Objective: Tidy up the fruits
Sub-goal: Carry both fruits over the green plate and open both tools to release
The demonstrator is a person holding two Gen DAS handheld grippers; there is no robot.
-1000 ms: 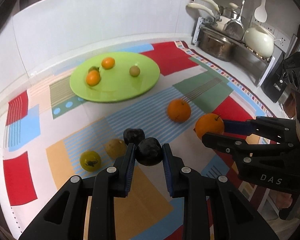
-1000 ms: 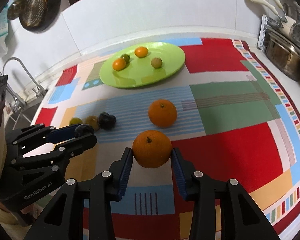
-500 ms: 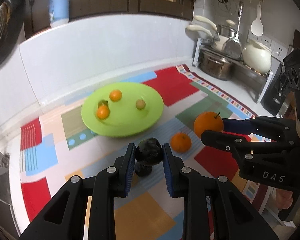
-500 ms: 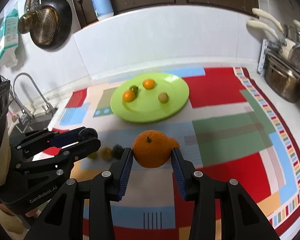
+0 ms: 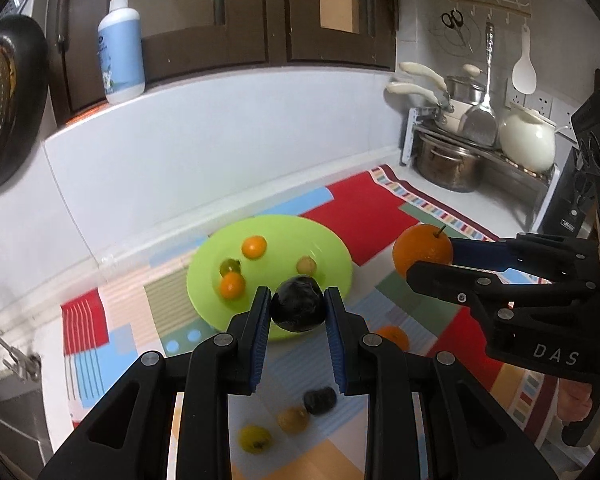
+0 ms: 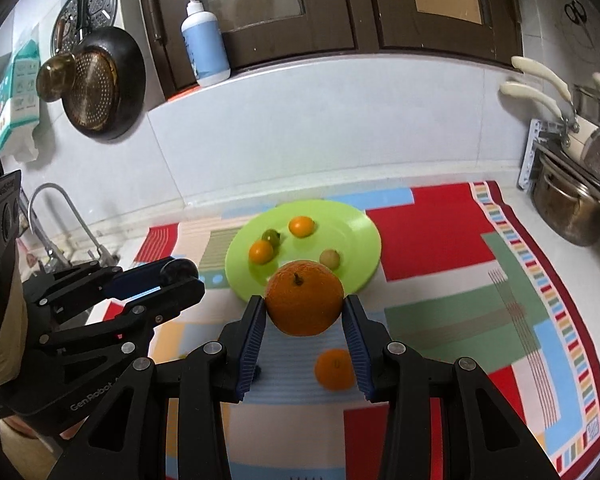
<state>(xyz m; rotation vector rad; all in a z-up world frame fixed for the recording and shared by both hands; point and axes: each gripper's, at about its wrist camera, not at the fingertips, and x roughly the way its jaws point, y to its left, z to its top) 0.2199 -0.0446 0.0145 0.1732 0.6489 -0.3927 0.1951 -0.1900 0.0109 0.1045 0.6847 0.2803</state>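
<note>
A patchwork cloth of red, green and blue blocks covers the bench, and on it sits the lime-green plate, already carrying four small fruits: two little orange ones, a dark green one and a pale yellow-green one.

In the right wrist view the right tool is clamped on a large orange, stem up, lifted clear of the cloth. The plate lies straight ahead at twelve o'clock, its near rim just beyond the orange. A second orange rests on the cloth below at six o'clock, between the fingers.

In the left wrist view the left tool is closed hard on a dark plum, also held off the bench. The plate sits at twelve o'clock to eleven o'clock from it, the plum overlapping the near rim in this view. The right tool shows at three o'clock with its orange.

Left on the cloth below, between five and seven o'clock, are another dark plum, a brownish fruit and a yellow-green fruit.

Both tools look about equally near the plate. As both fruits are round, no long axis matters; I judge the coming move is simply a carry forward over the rim, landing on the bare near half.
</note>
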